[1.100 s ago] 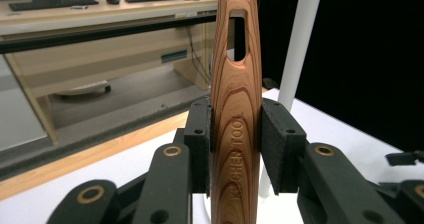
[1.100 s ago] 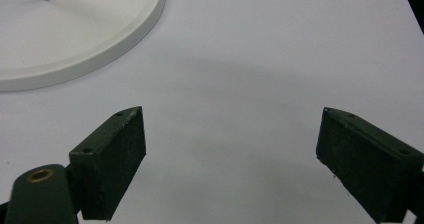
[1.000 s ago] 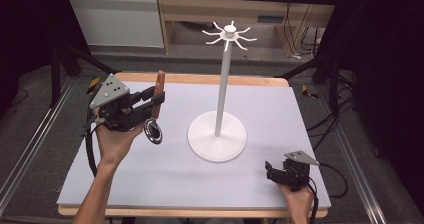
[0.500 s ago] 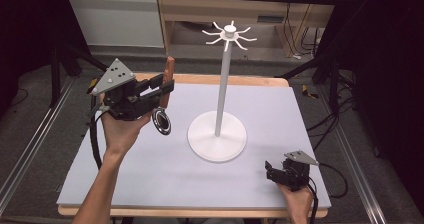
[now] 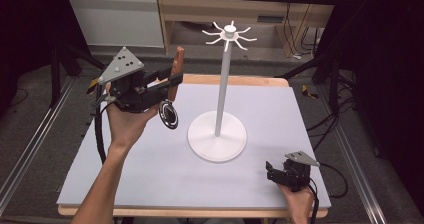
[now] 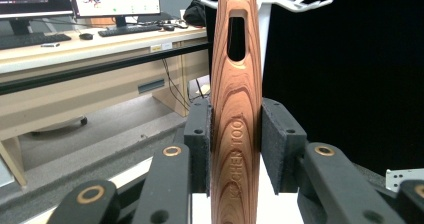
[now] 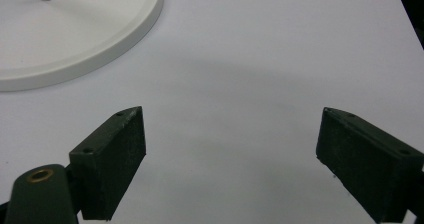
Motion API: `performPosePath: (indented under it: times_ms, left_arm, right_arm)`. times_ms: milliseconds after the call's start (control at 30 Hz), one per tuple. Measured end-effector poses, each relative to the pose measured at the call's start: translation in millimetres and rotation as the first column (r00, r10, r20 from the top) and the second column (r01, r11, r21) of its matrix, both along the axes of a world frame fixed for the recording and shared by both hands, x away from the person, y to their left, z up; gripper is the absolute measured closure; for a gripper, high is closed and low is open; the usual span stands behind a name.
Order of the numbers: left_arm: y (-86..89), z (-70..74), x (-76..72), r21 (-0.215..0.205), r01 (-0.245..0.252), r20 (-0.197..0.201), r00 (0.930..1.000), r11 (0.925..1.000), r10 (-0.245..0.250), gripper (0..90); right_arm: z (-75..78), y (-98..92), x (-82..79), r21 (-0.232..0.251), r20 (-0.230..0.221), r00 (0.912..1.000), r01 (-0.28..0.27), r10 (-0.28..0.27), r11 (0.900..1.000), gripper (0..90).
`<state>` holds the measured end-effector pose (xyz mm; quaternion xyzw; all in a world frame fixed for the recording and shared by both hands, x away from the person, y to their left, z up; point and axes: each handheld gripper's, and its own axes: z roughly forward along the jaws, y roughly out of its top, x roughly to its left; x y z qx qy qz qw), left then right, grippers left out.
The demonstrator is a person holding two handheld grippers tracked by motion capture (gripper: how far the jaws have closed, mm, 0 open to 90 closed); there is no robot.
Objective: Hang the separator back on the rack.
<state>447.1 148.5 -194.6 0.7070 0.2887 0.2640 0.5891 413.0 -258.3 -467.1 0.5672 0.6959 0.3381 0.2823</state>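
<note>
in the high view the left gripper [image 5: 167, 86] is raised above the table's [image 5: 150, 169] left side, clamped on a wooden handle [image 5: 177, 66] that stands nearly upright, slot end up, with a dark round head [image 5: 168, 115] hanging below the jaws. the white stand [image 5: 221, 84] rises from its round base near the table's middle, to the right of the tool, and its ring of hooks [image 5: 230, 33] sits higher than the handle's top and off to its right. the left hand [image 5: 127, 124] is far nearer the stand's hooks than the right gripper [image 5: 274, 171], which rests low at the table's near right corner, beside the base. in the left gripper view the handle [image 6: 236, 109] runs straight up between the two pads, gripped on both flat sides, and its long slot [image 6: 236, 31] lines up almost with the stand's pole behind it; the hooks [image 6: 300, 4] spread just above and beyond the slot. that is the relation that seems to matter: the slot probably has to go up and forward to slip over a hook, so the handle's long axis should stay vertical while the left hand lifts. in the right gripper view the right gripper [image 7: 230, 134] has its jaws spread wide with nothing between them, just bare table, and the base's rim [image 7: 125, 31] lies ahead to the upper left.
</note>
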Motion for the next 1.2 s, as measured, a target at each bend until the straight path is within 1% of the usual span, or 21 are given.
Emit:
performPosePath:
  times_ms: [100, 133, 167, 200, 233, 267, 567, 933, 1200]
  left_arm:
    - [-3.2, 5.8, 0.1, 0.008, 0.006, 0.007, 1.0, 1.0, -0.006, 66.9]
    - [-3.9, 7.7, 0.9, 0.01, 0.004, 0.02, 0.9998, 0.9999, -0.004, 66.9]
    - [-5.1, 9.0, 0.9, 0.008, 0.005, 0.01, 0.9999, 1.0, -0.005, 66.9]
    - [-5.8, 10.7, 2.1, 0.012, 0.003, 0.021, 0.9998, 0.9999, -0.003, 66.9]
    - [-6.9, 12.0, 2.8, 0.014, 0.003, 0.023, 0.9997, 0.9999, -0.003, 66.9]
    - [-8.4, 12.7, 3.0, 0.012, 0.005, 0.013, 0.9999, 0.9999, -0.005, 66.9]
    - [-19.6, 15.5, 13.3, 0.018, 0.025, 0.004, 0.9997, 0.9995, -0.025, 66.9]
    - [-32.7, 20.0, 21.6, 0.034, 0.025, -0.004, 0.9997, 0.9991, -0.025, 66.9]
    - [-37.8, 18.2, 26.9, 0.039, 0.031, -0.016, 0.9994, 0.9988, -0.03, 66.9]
  right_arm:
    - [-0.5, -0.6, 0.6, 0.002, -0.004, 1.0, 0.002, -0.002, 1.0, 12.8]
    - [-0.5, -0.4, 0.7, 0.001, -0.005, 1.0, 0.002, -0.002, 1.0, 12.8]
    - [-0.5, -0.3, 0.8, 0.001, -0.004, 1.0, 0.001, -0.001, 1.0, 12.8]
    - [-0.4, -0.1, 0.9, 0.002, -0.004, 1.0, -0.001, 0.001, 1.0, 12.8]
    - [-0.3, 0.0, 1.1, 0.001, -0.003, 1.0, -0.001, 0.001, 1.0, 12.8]
    - [-0.2, 0.0, 1.2, 0.001, -0.003, 1.0, -0.001, 0.001, 1.0, 12.8]
    - [0.0, 0.6, 1.5, 0.004, -0.005, 1.0, -0.003, 0.003, 1.0, 12.8]
    - [0.1, 0.3, 1.7, 0.005, -0.004, 1.0, -0.003, 0.003, 1.0, 12.8]
    - [0.2, -0.3, 1.7, 0.004, -0.001, 1.0, -0.003, 0.003, 1.0, 12.8]
